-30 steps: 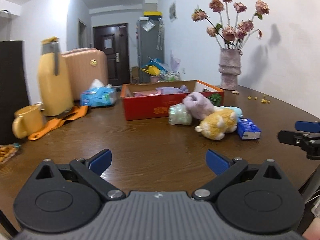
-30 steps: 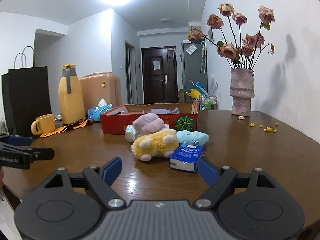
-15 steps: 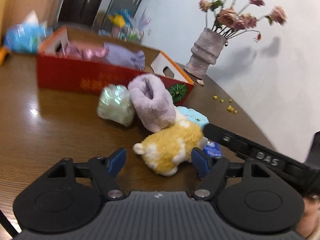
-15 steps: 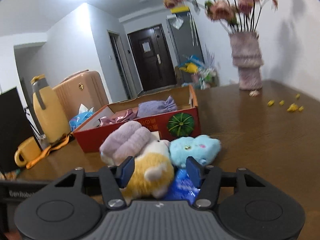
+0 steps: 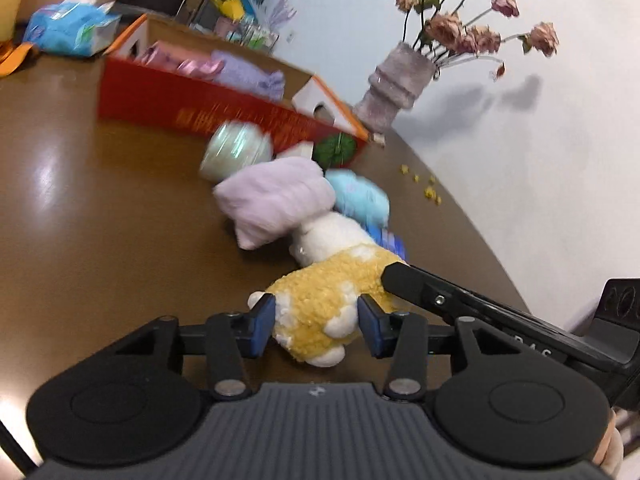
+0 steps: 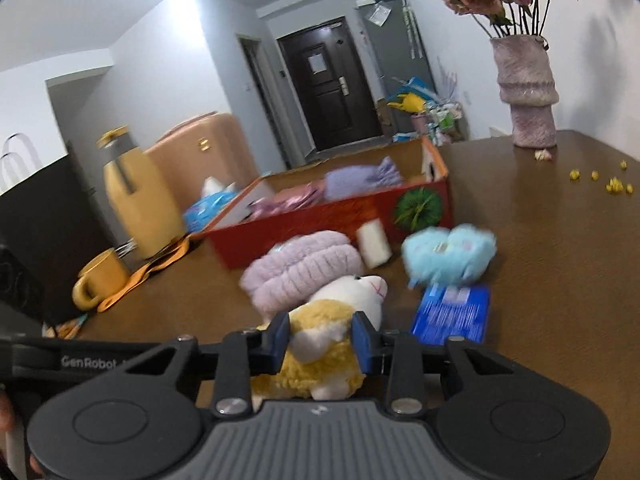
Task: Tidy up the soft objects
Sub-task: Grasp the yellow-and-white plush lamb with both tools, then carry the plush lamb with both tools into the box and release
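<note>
A yellow and white plush toy lies on the brown table. My left gripper is shut on its rear end. My right gripper is shut on its middle, seen in the right wrist view; its finger reaches in from the right in the left wrist view. Behind the plush lie a lilac fluffy slipper, a light blue plush, a blue packet and a pale green bundle. The red box behind them holds purple and pink soft items.
A vase of dried roses stands at the back right, with yellow petals on the table. A yellow jug, yellow mug, orange strap and blue tissue pack stand at the left. A white block leans by the box.
Both grippers have moved forward from the table's near edge to the yellow plush and closed on it. The soft pile has shifted slightly.
</note>
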`<state>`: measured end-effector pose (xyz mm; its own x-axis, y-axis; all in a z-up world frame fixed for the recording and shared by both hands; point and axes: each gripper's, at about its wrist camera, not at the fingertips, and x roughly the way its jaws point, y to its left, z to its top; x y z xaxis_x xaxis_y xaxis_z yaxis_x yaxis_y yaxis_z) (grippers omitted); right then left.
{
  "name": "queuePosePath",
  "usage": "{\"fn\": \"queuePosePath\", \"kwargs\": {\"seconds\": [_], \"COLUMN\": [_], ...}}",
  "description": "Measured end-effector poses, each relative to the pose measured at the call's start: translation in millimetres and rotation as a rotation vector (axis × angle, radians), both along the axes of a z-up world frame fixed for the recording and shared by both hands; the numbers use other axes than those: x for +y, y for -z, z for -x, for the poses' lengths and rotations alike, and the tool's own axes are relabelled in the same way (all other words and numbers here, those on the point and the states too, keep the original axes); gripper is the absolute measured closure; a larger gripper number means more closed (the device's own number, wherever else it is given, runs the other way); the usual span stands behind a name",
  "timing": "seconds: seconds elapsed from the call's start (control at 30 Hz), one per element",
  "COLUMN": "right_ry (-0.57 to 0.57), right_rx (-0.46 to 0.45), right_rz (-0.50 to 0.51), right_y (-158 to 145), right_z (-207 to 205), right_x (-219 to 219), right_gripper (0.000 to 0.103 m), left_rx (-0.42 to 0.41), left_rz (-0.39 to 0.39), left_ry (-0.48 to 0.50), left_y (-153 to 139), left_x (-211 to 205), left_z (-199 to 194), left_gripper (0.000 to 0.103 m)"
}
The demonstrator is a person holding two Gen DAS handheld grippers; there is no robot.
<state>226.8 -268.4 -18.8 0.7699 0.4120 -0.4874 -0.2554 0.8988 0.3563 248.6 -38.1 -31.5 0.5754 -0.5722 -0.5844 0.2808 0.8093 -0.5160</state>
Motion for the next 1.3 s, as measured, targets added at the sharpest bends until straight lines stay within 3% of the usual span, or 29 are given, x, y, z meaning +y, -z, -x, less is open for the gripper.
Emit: {"fn": "queuePosePath", "kwargs": {"seconds": [0.23,0.4,0.53,0.6,0.7,1.03,1.3], "right_ry": [-0.052,-0.038,-0.019,-0.007,-0.013,-0.063,-0.065], "right_rx": [0.029,0.008,0.044,0.068,0.102,0.093,0.088], "right_rz": [-0.081,-0.081,-0.096,-0.136,-0.188,-0.131,-0.140], "right_y": [13.0,10.9,17.8,22.4,23.7,22.7,18.8], "right_z": [66.6,71.0,60.6,57.1,50.1,39.3,33.6], "right_x": [8.5,9.2,10.1,8.0,2.3,8.4,5.5], "right_gripper": [0.067,0.063,0.050,0.050,0.051,0.057,0.059], "left_rx": [-0.044,-0.042,-0.008,0.015,0.025,-0.011,-0.026], "left_rz": [-0.046,-0.037,-0.006,0.021,0.046,0.021,-0.006], "left_ry": [-0.042,-0.089,-0.099,-0.099,-0.062,-0.033,-0.021], "left_y": [0.8,-0.5,4.0,8.8,12.5,11.4,4.2], "left_x": [24.7,35.4,39.7,39.2,35.7,29.6,26.1], "left_z": [72.2,79.5,77.2,72.1,66.2,61.6,54.5], "left_gripper": [0.056,0.042,0.036,0.037,0.052,0.056,0.056]}}
